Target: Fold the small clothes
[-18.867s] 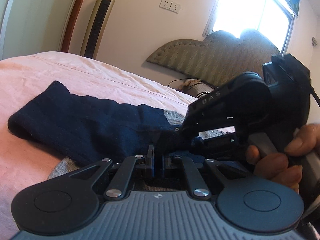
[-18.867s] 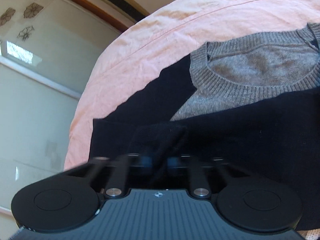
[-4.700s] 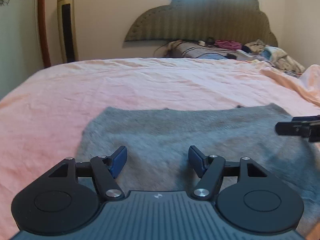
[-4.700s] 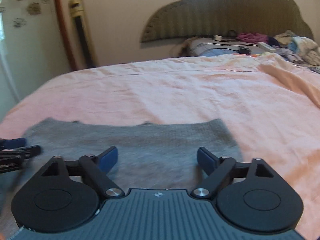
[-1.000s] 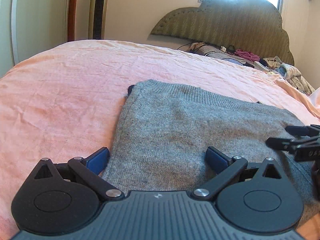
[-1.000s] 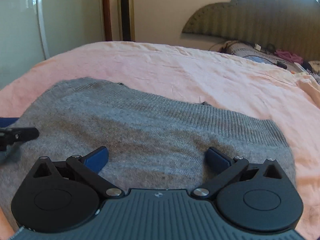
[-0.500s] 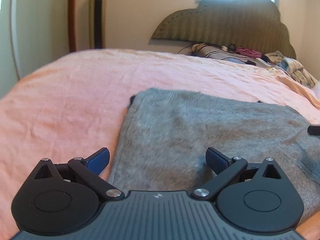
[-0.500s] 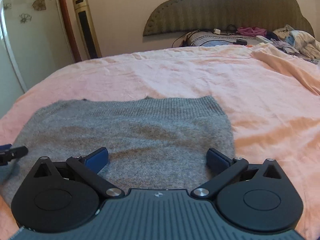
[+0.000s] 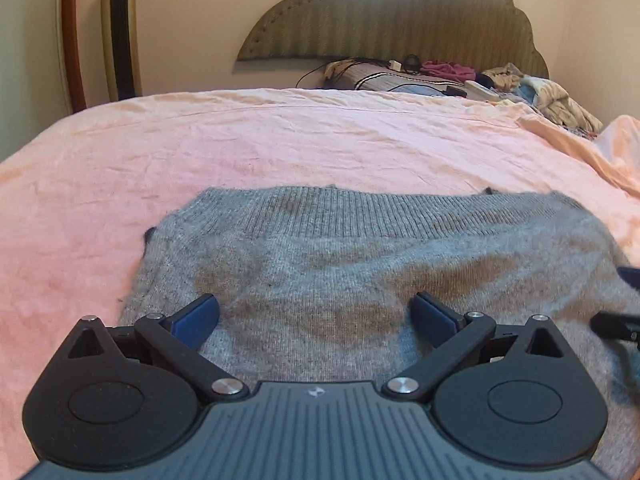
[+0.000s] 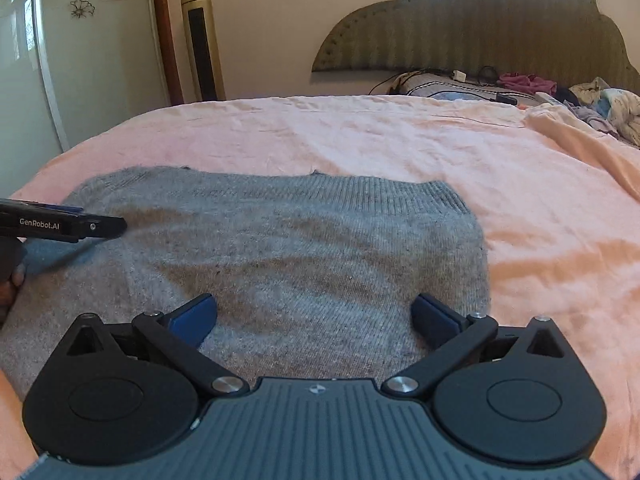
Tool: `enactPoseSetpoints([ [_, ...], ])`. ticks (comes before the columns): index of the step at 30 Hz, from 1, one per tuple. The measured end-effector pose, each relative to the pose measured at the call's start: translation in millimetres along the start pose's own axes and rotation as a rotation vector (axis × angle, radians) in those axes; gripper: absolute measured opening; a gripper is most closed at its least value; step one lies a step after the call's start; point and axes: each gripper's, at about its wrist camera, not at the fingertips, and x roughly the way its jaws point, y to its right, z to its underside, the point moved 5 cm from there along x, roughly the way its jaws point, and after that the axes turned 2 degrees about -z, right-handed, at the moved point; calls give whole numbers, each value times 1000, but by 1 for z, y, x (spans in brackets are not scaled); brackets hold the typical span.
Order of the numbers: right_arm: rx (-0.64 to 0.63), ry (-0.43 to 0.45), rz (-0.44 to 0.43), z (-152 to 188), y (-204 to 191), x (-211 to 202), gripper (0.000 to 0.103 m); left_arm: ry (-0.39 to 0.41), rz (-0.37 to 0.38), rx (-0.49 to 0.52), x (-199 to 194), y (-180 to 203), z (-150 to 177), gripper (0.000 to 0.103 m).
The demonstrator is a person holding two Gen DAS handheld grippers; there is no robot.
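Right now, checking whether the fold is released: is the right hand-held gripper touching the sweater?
Cannot tell. The right wrist view shows the right hand-held gripper open over the sweater, gripping nothing, but no gap or contact shows plainly.

Both cameras sit low and close over the near edge of the grey sweater [image 9: 360,264], looking along the bed [image 9: 280,140] toward the headboard [image 9: 392,20]. The left wrist view stands left of the right one. Both share the sweater [image 10: 280,248], pink sheet and headboard [image 10: 480,28].
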Motion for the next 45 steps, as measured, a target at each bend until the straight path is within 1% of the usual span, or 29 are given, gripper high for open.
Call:
enactPoseSetpoints([
  [1, 1, 0, 0, 1, 0, 0, 103, 3, -12, -9, -4, -2, 0, 103],
  [3, 3, 2, -1, 3, 0, -1, 103, 43, -59, -74, -27, -13, 5, 103],
  [4, 4, 4, -1, 4, 0, -2, 103, 68, -55, -113, -41, -19, 9, 103],
  [5, 3, 5, 0, 5, -1, -2, 103, 93, -41, -174, -59, -28, 16, 103],
  [7, 3, 6, 2, 6, -1, -2, 103, 119, -16, -345, -94, -49, 37, 103],
  [8, 4, 6, 1, 0, 2, -1, 103, 113, 4, -444, -112, -61, 54, 103],
  [10, 5, 5, 0, -3, 2, -1, 103, 88, 15, -601, -137, -76, 85, 103],
  [12, 6, 6, 0, -2, 2, -1, 103, 60, 49, -714, -154, -82, 112, 103],
  [14, 5, 5, 0, -2, 2, -1, 103, 74, 78, -731, -164, -79, 122, 103],
  [17, 6, 6, -1, -2, 2, -1, 103, 53, 99, -755, -156, -73, 117, 103],
  [21, 13, 12, -2, -3, 2, -3, 103, 64, 142, -882, -134, -77, 105, 102],
  [22, 16, 14, -3, -3, 2, -4, 103, 63, 141, -907, -129, -78, 102, 99],
  [23, 19, 16, -4, -3, 2, -4, 103, 56, 128, -922, -124, -78, 99, 80],
  [24, 22, 17, -6, -3, 3, -5, 103, 25, 114, -920, -116, -77, 97, 48],
  [25, 26, 19, -8, -2, 3, -6, 103, -10, 101, -910, -108, -75, 97, 36],
  [26, 29, 21, -11, -2, 4, -6, 103, -11, 77, -886, -105, -73, 95, 28],
  [29, 42, 26, -20, -2, 4, -7, 103, -15, 45, -839, -103, -69, 90, 27],
  [30, 46, 28, -24, -2, 5, -7, 103, -19, 8, -815, -102, -68, 90, 11],
  [31, 50, 29, -26, -2, 5, -7, 103, -30, -37, -780, -101, -66, 88, 6],
  [33, 59, 33, -33, -2, 6, -7, 103, -25, -89, -709, -102, -58, 80, 5],
  [35, 78, 40, -42, -2, 7, -9, 103, 13, -119, -576, -108, -37, 61, 5],
  [37, 122, 45, -67, -5, 11, -13, 103, 76, -94, -415, -115, -1, 37, 5],
  [38, 176, 33, -88, -10, 15, -16, 103, 122, -67, -302, -120, 26, 25, 5],
  [39, 264, 17, -127, -19, 21, -22, 103, 164, -41, -190, -125, 53, 17, 5],
  [40, 356, 19, -194, -29, 27, -28, 103, 189, -9, -94, -128, 79, 15, 5],
  [42, 523, 51, -391, -49, 38, -39, 103, 186, 86, 65, -126, 127, 23, 5],
  [43, 593, 46, -499, -56, 42, -38, 103, 177, 118, 115, -122, 144, 30, 5],
  [44, 650, 15, -590, -59, 44, -33, 103, 160, 148, 152, -117, 159, 39, 5],
  [45, 700, -32, -657, -60, 45, -25, 103, 139, 167, 169, -112, 167, 46, 5],
])
